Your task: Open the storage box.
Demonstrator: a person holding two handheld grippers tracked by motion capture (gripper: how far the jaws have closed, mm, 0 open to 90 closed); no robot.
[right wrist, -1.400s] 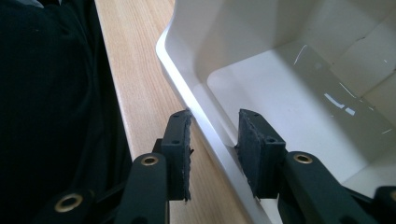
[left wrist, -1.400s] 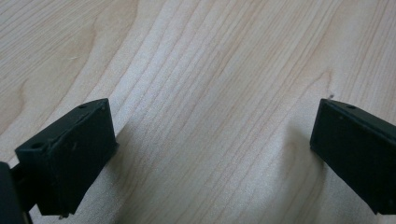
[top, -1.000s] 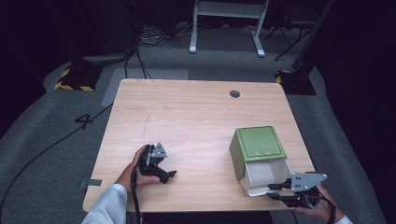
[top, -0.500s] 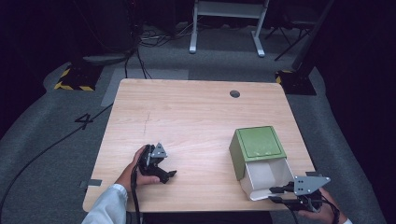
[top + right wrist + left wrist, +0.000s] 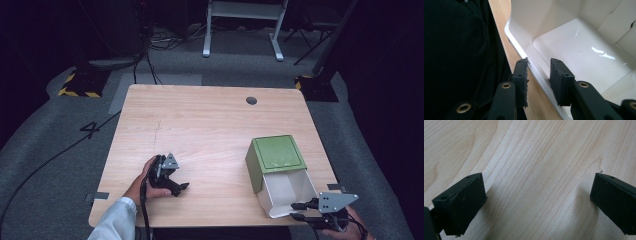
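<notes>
A green box [image 5: 277, 152] lies at the table's right front, its white open part [image 5: 285, 192] facing the near edge. My right gripper [image 5: 295, 211] sits at that white part's front lip. In the right gripper view, my right gripper [image 5: 539, 72] is open, one jaw outside and one inside the glossy white rim [image 5: 524, 47], which runs between them. My left gripper [image 5: 181, 189] rests on the wood at the left front, held by a hand. In the left gripper view, my left gripper [image 5: 536, 202] is open wide over bare wood.
The wooden table [image 5: 200, 120] has a small round cable hole [image 5: 251, 100] near its far right edge. A white metal stand [image 5: 245, 25] and cables lie on the grey floor beyond. The table's near edge runs right by the right gripper.
My right gripper has drawn slightly back toward the table's near edge along the box's white lip. The left gripper and the box have stayed put.
</notes>
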